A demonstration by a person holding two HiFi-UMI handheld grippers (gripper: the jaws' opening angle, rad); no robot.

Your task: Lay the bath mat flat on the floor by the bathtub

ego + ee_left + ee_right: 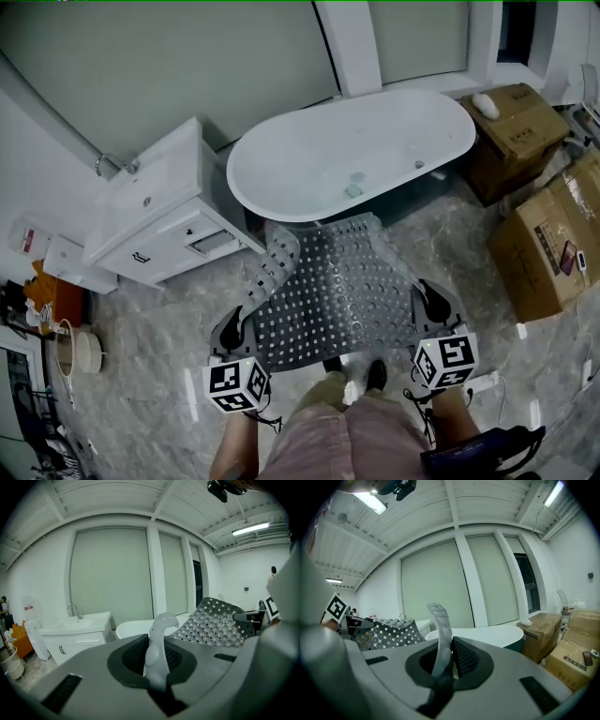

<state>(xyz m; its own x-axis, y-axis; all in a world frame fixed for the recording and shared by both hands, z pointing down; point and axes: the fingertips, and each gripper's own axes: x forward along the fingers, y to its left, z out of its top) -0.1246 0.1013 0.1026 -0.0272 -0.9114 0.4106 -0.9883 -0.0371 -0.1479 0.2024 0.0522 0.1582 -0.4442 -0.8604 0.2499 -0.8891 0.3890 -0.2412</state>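
Observation:
A translucent grey bath mat [347,286] full of small holes hangs stretched between my two grippers, over the marble floor in front of the white bathtub [352,155]. Its far left corner curls upward next to the tub. My left gripper [234,325] is shut on the mat's near left corner, and a pale fold of mat [158,644] sticks up between its jaws. My right gripper [434,303] is shut on the near right corner, where a bumpy strip of mat [440,639] rises from its jaws. The sheet [215,623] [386,632] shows sideways in both gripper views.
A white vanity [159,220] with a faucet stands left of the tub. Cardboard boxes [548,244] [511,127] sit at the right. A bucket [80,352] and clutter fill the far left. The person's shoes [375,375] are just behind the mat.

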